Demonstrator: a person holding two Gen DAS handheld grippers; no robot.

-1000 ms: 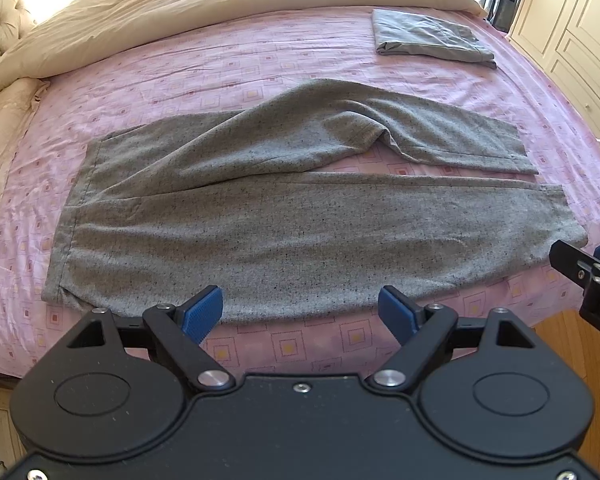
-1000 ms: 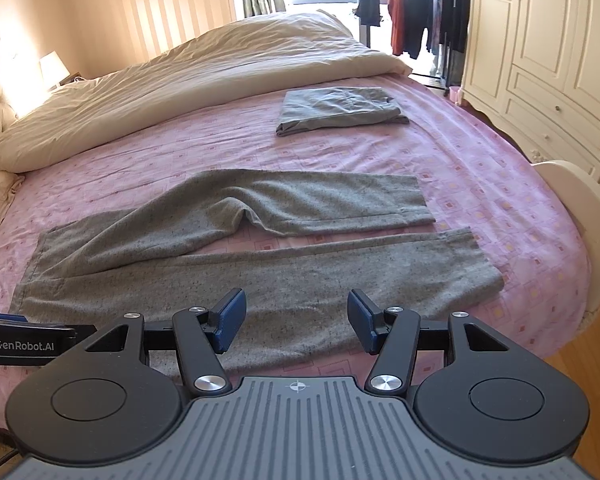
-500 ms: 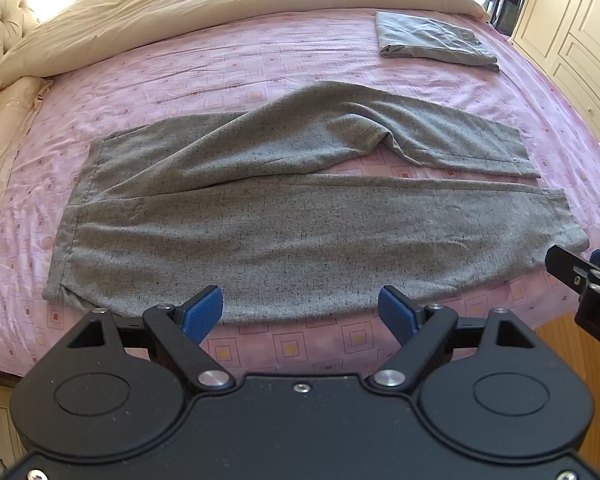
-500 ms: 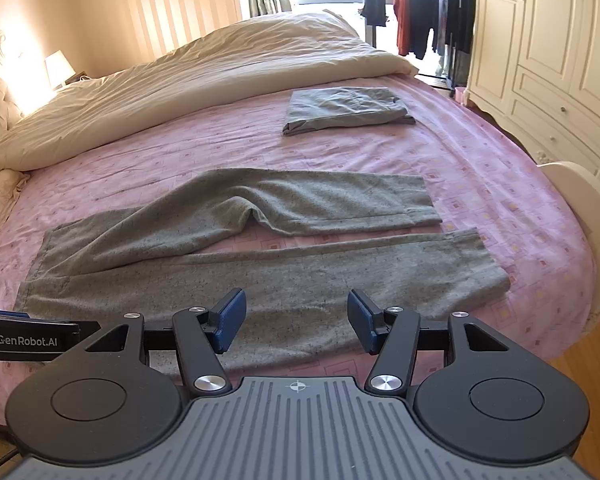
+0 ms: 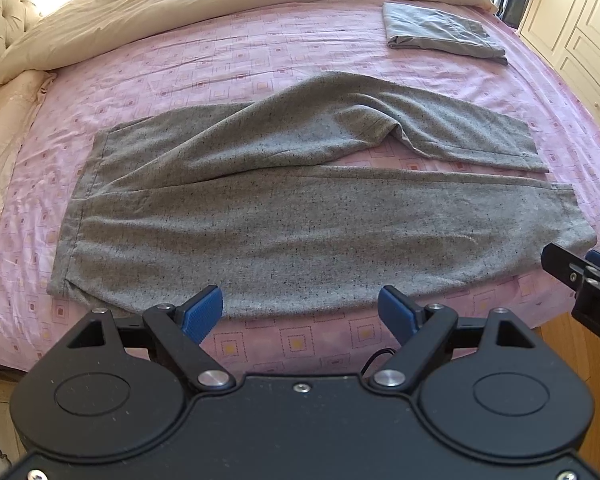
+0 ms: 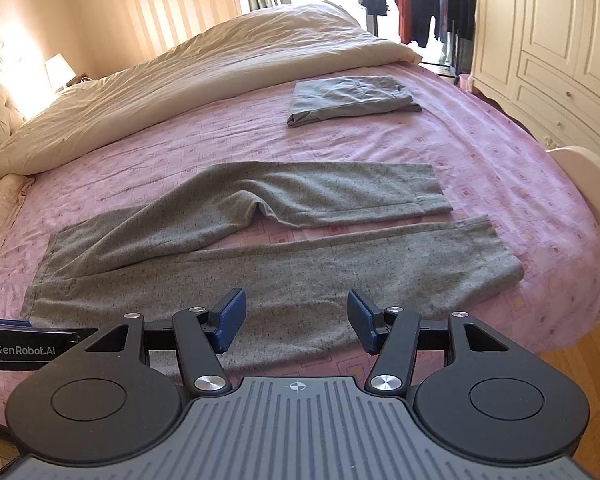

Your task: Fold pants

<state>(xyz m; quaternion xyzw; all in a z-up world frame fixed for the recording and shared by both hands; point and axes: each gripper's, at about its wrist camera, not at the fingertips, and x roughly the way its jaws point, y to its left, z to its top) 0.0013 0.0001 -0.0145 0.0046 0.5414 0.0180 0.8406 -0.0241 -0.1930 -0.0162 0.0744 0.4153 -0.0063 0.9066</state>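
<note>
We see one pair of grey pants [image 5: 308, 216] spread flat, one folded garment [image 5: 440, 32], and our two grippers [image 5: 302, 312] [image 6: 296, 320], fingers spread, empty.

The pants [image 5: 300, 216] are a matt grey flecked cloth, apparently a soft knit, with stitched hems. The bedsheet [image 5: 260, 52] is thin pink printed cloth, lightly creased. The duvet [image 6: 204, 68] is cream cloth with a faint sheen. The folded garment [image 6: 348, 98] is a smoother, plain grey cloth. The left gripper [image 5: 300, 312] has a matt black plastic body, bright metal pivot pins and blue ribbed pads [image 5: 202, 314]. The right gripper [image 6: 296, 320] has a grey ribbed plate. The floor [image 6: 580, 360] is glossy wood. The wardrobe [image 6: 548, 40] is painted cream, satin finish.
</note>
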